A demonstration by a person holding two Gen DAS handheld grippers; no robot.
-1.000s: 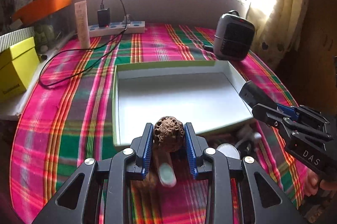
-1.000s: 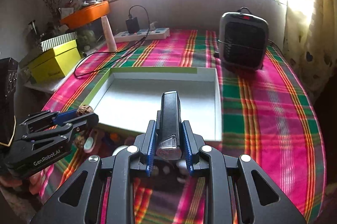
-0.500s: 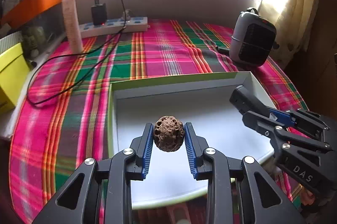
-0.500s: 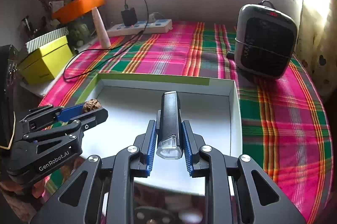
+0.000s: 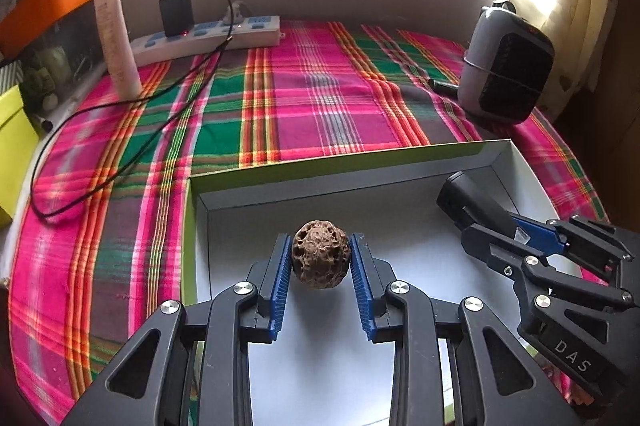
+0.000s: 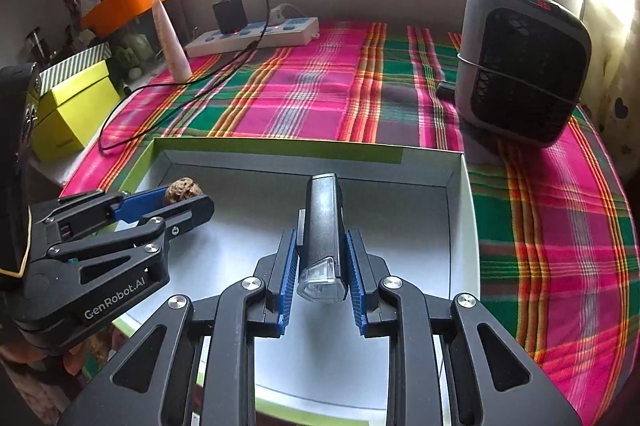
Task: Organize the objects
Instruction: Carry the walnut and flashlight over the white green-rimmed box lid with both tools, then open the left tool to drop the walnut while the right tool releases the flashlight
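A wrinkled brown walnut [image 5: 320, 254] sits pinched between the blue pads of my left gripper [image 5: 320, 244], which is shut on it above the left part of the white box [image 5: 400, 182] with green rim. In the right wrist view the same walnut [image 6: 183, 189] shows at the left gripper's tip. My right gripper [image 6: 322, 240] is shut on a black flashlight [image 6: 323, 226] with a clear lens toward the camera, held over the box floor [image 6: 400, 226]. From the left wrist view the flashlight [image 5: 468, 204] pokes forward out of the right gripper [image 5: 486, 226].
A grey and black fan heater [image 6: 520, 62] stands at the back right on the plaid cloth [image 5: 320, 98]. A white power strip [image 5: 208, 36] with a black charger and cable lies at the back. A white tube [image 5: 116, 38] and yellow box [image 6: 76, 106] are at the left.
Both grippers have moved forward with their objects, from the box's near edge to over its floor. The clutter near the front edge has dropped out of view.
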